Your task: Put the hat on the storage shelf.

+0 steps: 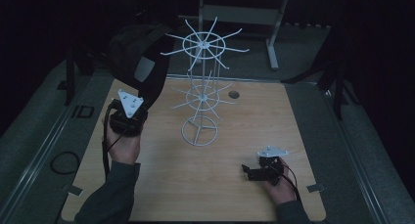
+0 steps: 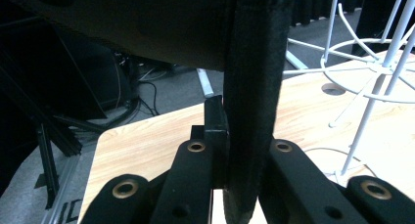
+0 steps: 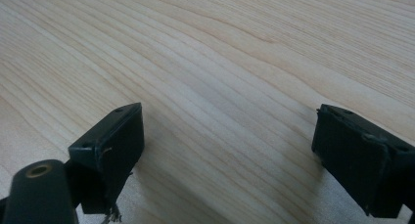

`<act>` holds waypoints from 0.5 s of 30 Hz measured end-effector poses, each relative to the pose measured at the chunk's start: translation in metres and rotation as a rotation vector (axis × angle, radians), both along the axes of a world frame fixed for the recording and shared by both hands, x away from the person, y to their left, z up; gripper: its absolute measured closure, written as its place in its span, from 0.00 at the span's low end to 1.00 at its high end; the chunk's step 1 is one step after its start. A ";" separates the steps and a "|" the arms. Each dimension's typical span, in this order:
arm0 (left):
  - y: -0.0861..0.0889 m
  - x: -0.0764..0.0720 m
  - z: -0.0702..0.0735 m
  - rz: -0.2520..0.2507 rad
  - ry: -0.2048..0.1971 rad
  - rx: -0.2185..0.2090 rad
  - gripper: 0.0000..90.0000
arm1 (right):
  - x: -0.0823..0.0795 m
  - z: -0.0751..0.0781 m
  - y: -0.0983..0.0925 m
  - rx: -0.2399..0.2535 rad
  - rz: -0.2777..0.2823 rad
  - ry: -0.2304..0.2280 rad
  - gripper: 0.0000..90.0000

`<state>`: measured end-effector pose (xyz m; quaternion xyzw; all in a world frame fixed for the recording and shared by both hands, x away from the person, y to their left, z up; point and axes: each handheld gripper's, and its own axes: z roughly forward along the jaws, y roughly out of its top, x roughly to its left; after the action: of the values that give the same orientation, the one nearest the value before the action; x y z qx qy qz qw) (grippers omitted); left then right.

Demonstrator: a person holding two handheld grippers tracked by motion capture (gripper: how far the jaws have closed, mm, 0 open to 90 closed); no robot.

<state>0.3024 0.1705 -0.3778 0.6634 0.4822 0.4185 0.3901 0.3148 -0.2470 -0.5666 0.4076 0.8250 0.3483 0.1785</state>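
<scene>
- The left tool (image 2: 235,150) is clenched on a black strap (image 2: 252,97); in the left gripper view the strap runs upright between its two black jaws and hangs a little below them.
- Above that tool, the strap leads up to a dark backpack (image 1: 139,57), which the high view shows lifted off the counter, up and slightly ahead of the left tool (image 1: 128,117).
- A hand (image 1: 123,145) in a grey-green sleeve holds the left tool from behind, with a grey three-cornered plate on top of it.
- To the right of the left tool stands a white wire rack (image 1: 202,87), upright on its ring base, with spokes spreading from two tiers; the backpack is just beside its upper tier.
- The right tool (image 3: 230,150) is released, its jaws wide apart with only bare wood between them.
- In the high view the right tool (image 1: 252,172) sits low over the wooden counter (image 1: 244,121), well apart from the rack and from the left tool, with its jaws pointing toward the left side.
</scene>
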 end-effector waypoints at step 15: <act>-0.002 0.000 -0.002 0.002 -0.007 0.024 0.96 | 0.000 0.000 0.000 0.000 -0.001 0.000 0.13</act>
<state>0.3020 0.1689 -0.3795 0.6662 0.4764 0.4268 0.3835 0.3148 -0.2470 -0.5666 0.4078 0.8249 0.3484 0.1787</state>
